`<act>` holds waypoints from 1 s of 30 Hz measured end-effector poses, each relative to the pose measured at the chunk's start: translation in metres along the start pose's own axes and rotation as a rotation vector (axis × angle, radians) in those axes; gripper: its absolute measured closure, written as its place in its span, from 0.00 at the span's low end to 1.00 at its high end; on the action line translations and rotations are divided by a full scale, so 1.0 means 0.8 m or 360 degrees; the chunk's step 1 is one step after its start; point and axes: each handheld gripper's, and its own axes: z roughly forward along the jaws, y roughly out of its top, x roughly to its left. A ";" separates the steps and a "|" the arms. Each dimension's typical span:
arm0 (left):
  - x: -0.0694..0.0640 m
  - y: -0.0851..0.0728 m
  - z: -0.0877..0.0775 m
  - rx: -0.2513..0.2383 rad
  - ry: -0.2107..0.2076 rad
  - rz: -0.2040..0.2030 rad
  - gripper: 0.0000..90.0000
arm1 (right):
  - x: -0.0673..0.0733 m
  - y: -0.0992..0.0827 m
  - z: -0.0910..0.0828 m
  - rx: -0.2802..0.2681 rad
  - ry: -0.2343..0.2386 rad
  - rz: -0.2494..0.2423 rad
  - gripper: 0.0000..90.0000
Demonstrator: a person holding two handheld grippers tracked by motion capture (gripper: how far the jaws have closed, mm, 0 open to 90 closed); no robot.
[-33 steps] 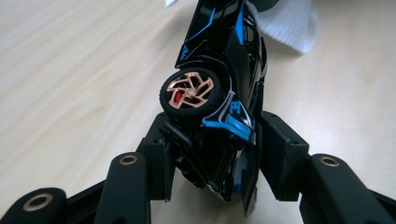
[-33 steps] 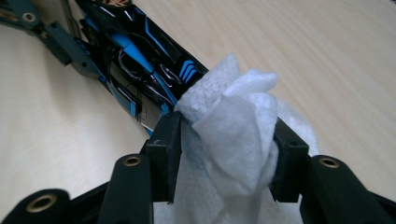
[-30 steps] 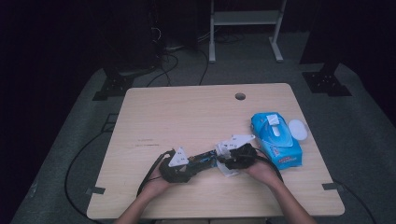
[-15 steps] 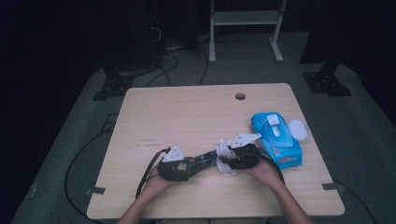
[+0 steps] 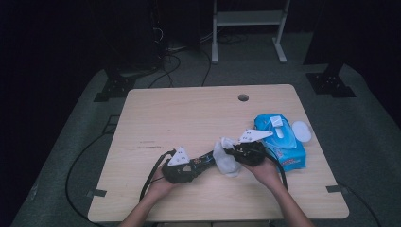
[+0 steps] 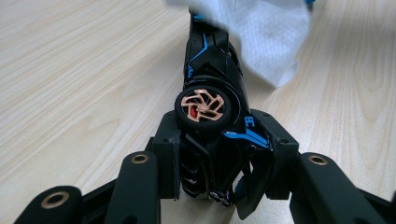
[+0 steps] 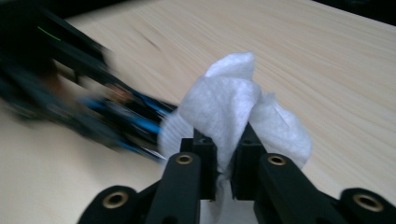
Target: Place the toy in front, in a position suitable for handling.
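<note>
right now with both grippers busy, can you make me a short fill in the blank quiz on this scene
1. The left gripper is shut on a black toy ____.
2. The right gripper pinches a white ____.
3. The wipes pack on the table is coloured ____.

Missing words: car; wipe; blue

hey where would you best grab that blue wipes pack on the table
Judging by its pose, take the blue wipes pack from above, jaws across its two long sides near the middle. It lies flat, and its open lid sticks out at the far right.
</note>
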 end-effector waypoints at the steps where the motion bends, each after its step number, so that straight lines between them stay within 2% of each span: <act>1: 0.002 0.001 0.001 0.0004 0.0003 0.0001 0.64 | 0.008 0.005 0.002 -0.0029 0.0063 0.0003 0.93; 3: 0.003 0.001 0.004 -0.0020 0.0002 -0.0031 0.64 | 0.030 0.016 0.012 -0.0029 0.0086 -0.0097 0.93; 4: 0.003 0.000 0.004 -0.0023 0.0003 -0.0038 0.64 | 0.039 0.020 0.017 -0.0025 0.0119 -0.0117 0.93; 5: 0.002 -0.001 0.004 -0.0037 0.0010 -0.0036 0.64 | 0.046 0.022 0.024 -0.0010 0.0134 -0.0146 0.93; 7: 0.001 -0.005 0.003 -0.0041 0.0013 -0.0033 0.64 | 0.052 0.024 0.036 0.0035 0.0110 -0.0192 0.93; 11: 0.002 -0.008 -0.001 -0.0051 0.0011 -0.0018 0.64 | 0.039 0.014 0.043 0.0064 -0.0042 -0.0150 0.93; 13: 0.001 -0.008 -0.001 -0.0051 0.0014 -0.0016 0.64 | 0.030 0.010 0.039 0.0021 -0.0074 -0.0083 0.93; 15: 0.001 -0.008 0.001 -0.0051 0.0015 -0.0018 0.64 | 0.030 0.008 0.040 0.0016 -0.0119 -0.0067 0.93; 17: 0.001 -0.007 0.001 -0.0049 0.0016 -0.0022 0.64 | 0.040 0.009 0.045 0.0006 -0.0093 -0.0074 0.93; 21: 0.001 -0.008 0.001 -0.0049 0.0017 -0.0041 0.64 | 0.072 0.014 0.059 0.0021 -0.0007 -0.0203 0.93; 23: 0.001 -0.008 0.001 -0.0050 0.0015 -0.0040 0.64 | 0.076 0.019 0.060 0.0056 -0.0021 -0.0264 0.86; 24: 0.000 -0.008 0.001 -0.0048 0.0015 -0.0032 0.64 | 0.075 0.020 0.058 0.0073 -0.0040 -0.0260 0.81; 27: 0.000 -0.008 0.001 -0.0048 0.0014 -0.0025 0.64 | 0.063 0.017 0.052 0.0080 -0.0007 -0.0206 0.68; 30: 0.001 -0.008 0.001 -0.0051 0.0010 -0.0037 0.64 | 0.052 0.019 0.038 0.0050 0.0003 -0.0153 0.61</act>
